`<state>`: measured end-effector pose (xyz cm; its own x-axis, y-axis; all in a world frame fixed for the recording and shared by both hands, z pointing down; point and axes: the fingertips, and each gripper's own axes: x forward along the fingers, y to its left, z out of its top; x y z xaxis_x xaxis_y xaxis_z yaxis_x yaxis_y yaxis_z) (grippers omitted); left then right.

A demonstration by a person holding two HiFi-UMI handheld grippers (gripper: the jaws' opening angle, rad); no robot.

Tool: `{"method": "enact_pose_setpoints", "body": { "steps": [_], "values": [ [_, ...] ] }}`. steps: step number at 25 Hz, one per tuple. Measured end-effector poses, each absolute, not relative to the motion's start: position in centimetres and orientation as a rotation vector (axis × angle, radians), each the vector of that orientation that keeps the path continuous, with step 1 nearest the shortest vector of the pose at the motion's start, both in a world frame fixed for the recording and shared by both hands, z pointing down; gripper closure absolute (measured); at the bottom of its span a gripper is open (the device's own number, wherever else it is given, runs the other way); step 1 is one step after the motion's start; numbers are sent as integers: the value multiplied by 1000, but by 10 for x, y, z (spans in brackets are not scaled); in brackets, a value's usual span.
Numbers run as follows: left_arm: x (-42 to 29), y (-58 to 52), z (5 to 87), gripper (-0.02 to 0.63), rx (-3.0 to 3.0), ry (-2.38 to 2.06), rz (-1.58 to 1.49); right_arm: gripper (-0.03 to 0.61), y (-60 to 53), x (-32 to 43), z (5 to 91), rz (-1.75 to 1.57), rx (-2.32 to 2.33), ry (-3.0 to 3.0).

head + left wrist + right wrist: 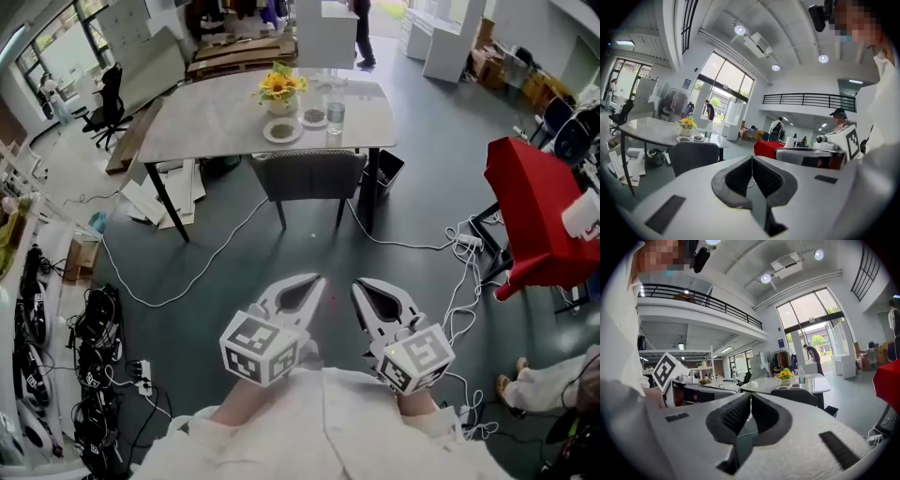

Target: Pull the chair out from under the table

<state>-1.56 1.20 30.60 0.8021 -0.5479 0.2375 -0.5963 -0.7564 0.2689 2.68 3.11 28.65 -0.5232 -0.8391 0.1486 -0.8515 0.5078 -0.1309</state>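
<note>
A dark grey chair stands tucked under the near edge of a light stone-topped table; only its backrest and legs show. The chair also appears in the left gripper view and the right gripper view. My left gripper and right gripper are side by side near the bottom of the head view, well short of the chair, pointing toward it. Both are shut with nothing between their jaws.
On the table are a pot of yellow flowers, two small dishes and a water glass. White cables trail over the grey floor. A red-covered stand is at the right, and a black bin sits beside the table leg.
</note>
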Motion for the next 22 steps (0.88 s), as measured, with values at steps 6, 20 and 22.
{"method": "enact_pose_setpoints", "body": {
  "steps": [6,20,22],
  "values": [
    [-28,-37,316,598,2660,-813,224,574,-19,3,293,306,1496,-2664],
    [-21,-118,342,598,2592,-823,254,574,-100,11,313,380,1477,-2626],
    [-21,-139,343,598,2583,-838,261,574,-121,12,314,379,1463,-2630]
  ]
}}
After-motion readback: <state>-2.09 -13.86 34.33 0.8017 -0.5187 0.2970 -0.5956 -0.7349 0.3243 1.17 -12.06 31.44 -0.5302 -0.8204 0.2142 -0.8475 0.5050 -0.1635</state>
